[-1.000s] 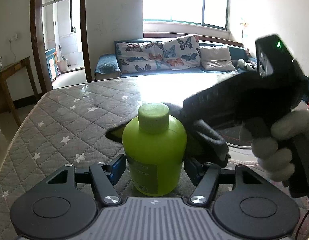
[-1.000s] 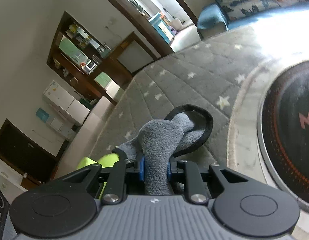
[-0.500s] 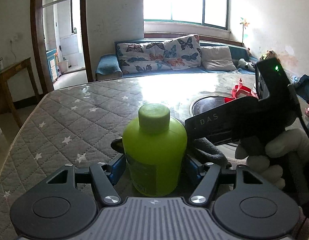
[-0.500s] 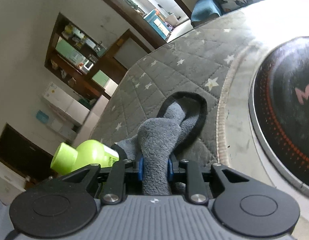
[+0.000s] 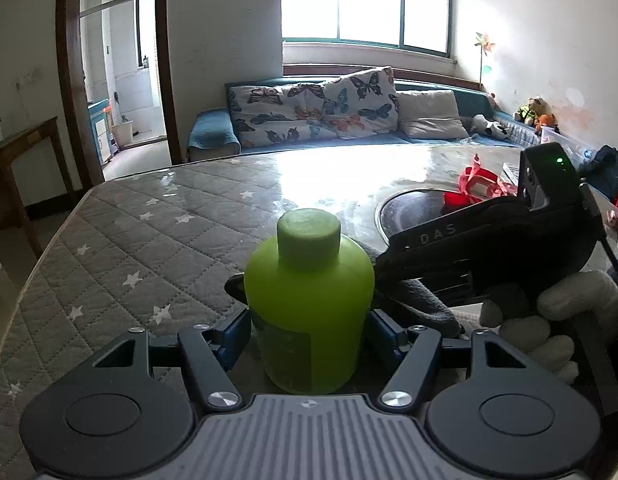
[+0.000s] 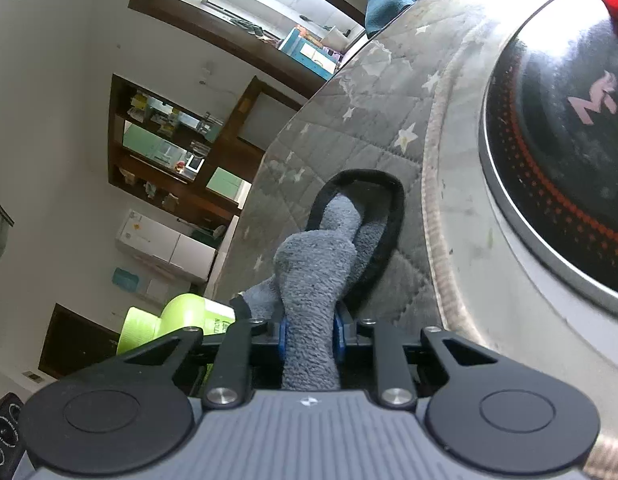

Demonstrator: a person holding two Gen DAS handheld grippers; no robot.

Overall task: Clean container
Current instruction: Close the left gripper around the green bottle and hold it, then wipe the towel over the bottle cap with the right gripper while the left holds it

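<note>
Left wrist view showed the left gripper pinching an upright, capped lime-green bottle at frame centre; the right gripper clamped a grey cloth.

Left wrist: low, close, level, facing sofa. Right wrist: rolled, close, facing leftward. Shared: green bottle, quilted cover.

bright window, blue sofa, butterfly cushions, dark doorframe
</note>
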